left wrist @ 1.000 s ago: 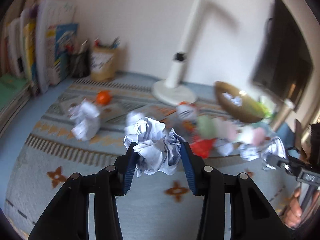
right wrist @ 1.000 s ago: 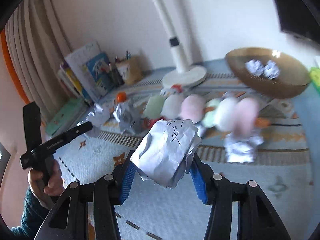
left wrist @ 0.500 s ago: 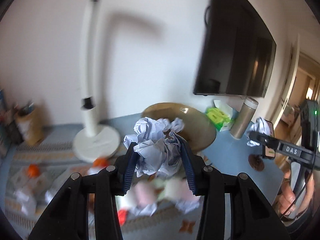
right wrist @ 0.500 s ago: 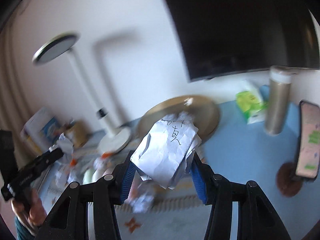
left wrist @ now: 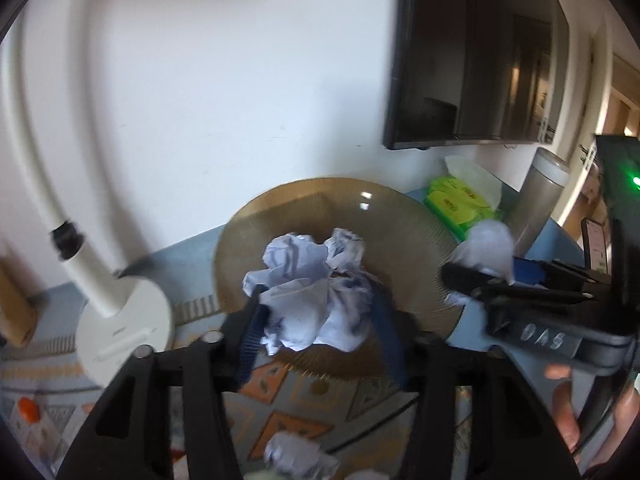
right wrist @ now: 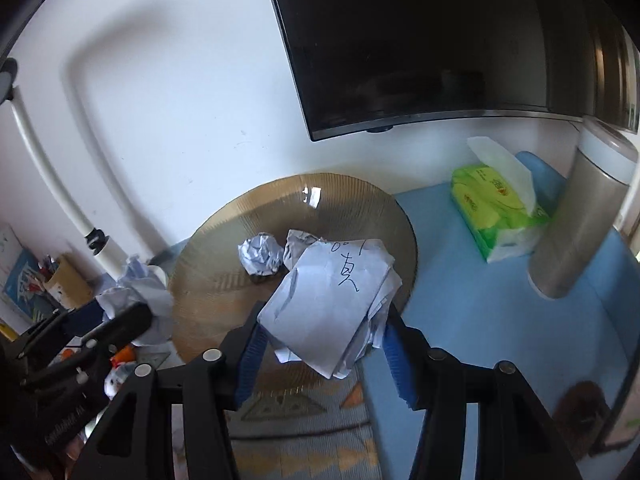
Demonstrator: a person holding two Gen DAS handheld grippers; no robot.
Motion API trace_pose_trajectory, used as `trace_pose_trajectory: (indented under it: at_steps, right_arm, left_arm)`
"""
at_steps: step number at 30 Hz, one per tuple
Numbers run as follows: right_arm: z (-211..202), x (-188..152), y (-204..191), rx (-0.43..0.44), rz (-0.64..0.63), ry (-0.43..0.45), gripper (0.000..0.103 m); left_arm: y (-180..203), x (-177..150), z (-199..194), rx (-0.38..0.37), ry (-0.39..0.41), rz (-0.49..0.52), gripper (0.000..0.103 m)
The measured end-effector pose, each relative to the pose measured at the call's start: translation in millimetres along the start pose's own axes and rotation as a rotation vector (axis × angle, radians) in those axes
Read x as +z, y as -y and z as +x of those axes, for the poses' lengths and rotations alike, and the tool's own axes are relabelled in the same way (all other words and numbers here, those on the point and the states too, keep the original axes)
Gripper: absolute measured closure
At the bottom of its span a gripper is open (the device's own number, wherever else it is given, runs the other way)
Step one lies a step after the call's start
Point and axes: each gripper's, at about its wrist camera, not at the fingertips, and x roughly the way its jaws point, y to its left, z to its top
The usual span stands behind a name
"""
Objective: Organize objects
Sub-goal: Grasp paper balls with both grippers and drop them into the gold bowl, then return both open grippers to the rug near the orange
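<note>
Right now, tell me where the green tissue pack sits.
The green tissue pack lies on the blue table surface against the wall, under the TV, between the brown glass plate and the grey tumbler.

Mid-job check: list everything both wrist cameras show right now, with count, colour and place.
Bowl: one, amber, by the wall.
Paper balls in bowl: two, white.
Crumpled paper: one, white, in left gripper.
Written paper wad: one, white, in right gripper.
Lamp: one, white, left of bowl.
Tissue pack: one, green, right of bowl.
Flask: one, metallic, beside tissues.
Screen: one, black, on wall.
Left gripper: shut.
Right gripper: shut.
</note>
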Motion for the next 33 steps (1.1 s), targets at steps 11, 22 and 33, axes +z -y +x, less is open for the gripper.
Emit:
trace_pose_trajectory:
  at_steps: [11,22,33]
  right_arm:
    - [-46.0,-15.7,11.8,0.022,0.0,0.074,0.032]
    - [-82.0,-123.1,-0.7,0.153,0.043,0.088,0.022]
    - [-55.9,-180.9,-1.9,-0.057,0.139,0.179,0.012]
  left_arm:
    - [-23.9,-8.1,-69.1,-0.042,0.121,-0.065,0.023]
    - [-112.4,-147.7,-211.5,0.199,0.226,-0.236,0.018]
    - [-231.0,-292.0,-215.5,0.443,0.102,-0.562,0.019]
